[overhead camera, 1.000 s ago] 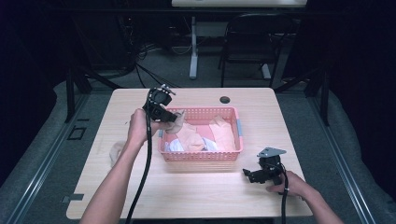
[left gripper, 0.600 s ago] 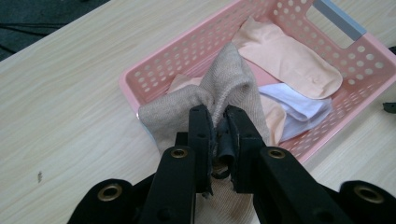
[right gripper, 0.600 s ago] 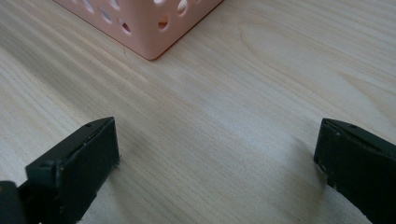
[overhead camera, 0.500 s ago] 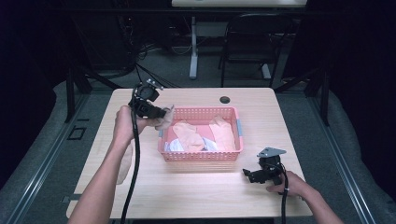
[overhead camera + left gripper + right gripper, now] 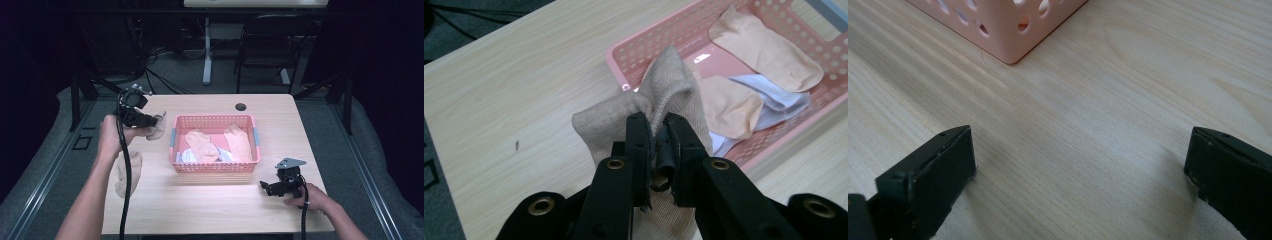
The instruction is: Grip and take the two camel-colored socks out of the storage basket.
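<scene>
A pink plastic basket (image 5: 215, 166) stands mid-table with peach socks (image 5: 239, 142) and a white sock (image 5: 188, 156) inside. My left gripper (image 5: 150, 124) is held above the table left of the basket, shut on a tan sock (image 5: 157, 126). In the left gripper view the tan sock (image 5: 664, 95) bunches up between my black fingers (image 5: 639, 145), with the basket (image 5: 634, 55) behind it. Another tan sock (image 5: 126, 172) lies on the table under my left forearm. My right gripper (image 5: 266, 187) rests low near the front right, open; the right gripper view has its jaws wide apart over bare wood, the basket corner (image 5: 1008, 30) ahead.
The wooden table (image 5: 210, 210) has a dark cable hole (image 5: 241, 106) at its back edge. Behind the table stand a black chair (image 5: 265, 55) and a desk leg (image 5: 207, 50). Cables trail from both grippers toward the front edge.
My left gripper has carried the tan sock out of the basket, leftward and a little up, to a spot over the table left of it. The right gripper has stayed put.
</scene>
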The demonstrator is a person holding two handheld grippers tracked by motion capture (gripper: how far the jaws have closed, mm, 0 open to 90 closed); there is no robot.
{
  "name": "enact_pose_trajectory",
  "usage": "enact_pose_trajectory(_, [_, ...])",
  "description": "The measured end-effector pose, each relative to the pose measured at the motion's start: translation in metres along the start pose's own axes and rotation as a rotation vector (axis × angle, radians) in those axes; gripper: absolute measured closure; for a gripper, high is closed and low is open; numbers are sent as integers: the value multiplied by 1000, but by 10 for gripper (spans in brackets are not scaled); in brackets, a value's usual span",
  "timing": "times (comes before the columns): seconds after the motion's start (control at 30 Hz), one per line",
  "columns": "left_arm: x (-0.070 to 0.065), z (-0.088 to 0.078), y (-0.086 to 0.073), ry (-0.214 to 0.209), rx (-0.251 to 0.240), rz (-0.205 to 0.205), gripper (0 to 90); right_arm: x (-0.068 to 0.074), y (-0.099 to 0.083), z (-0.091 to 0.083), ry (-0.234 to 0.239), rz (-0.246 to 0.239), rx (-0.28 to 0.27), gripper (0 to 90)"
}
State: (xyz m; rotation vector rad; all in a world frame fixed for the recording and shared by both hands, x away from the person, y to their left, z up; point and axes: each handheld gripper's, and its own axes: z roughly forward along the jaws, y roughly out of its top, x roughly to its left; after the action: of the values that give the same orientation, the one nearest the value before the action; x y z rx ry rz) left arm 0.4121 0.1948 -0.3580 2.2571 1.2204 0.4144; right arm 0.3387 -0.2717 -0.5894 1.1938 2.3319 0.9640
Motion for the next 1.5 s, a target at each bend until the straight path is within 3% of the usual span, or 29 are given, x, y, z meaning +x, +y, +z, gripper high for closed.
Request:
enact_pose_trajectory(0.2, [17, -8, -15, 1, -24, -45, 813, 0, 0, 0, 0, -1, 1, 0])
enact_pose_trajectory(0.53, [42, -16, -40, 24, -14, -106, 813, 0, 0, 0, -1, -1, 1, 0])
enact_pose_trajectory(0.87, [56, -19, -61, 53, 11, -143, 812, 0, 0, 0, 0, -1, 2, 0])
enact_pose_trajectory(1.23, [68, -8, -83, 89, 60, -166, 812, 0, 0, 0, -1, -1, 2, 0])
enact_pose_trajectory(1.27, [70, 0, -90, 102, 90, -168, 813, 0, 0, 0, -1, -1, 2, 0])
enact_pose_trajectory(1.5, [73, 19, -106, 78, 116, -187, 812, 0, 0, 0, 0, -1, 1, 0])
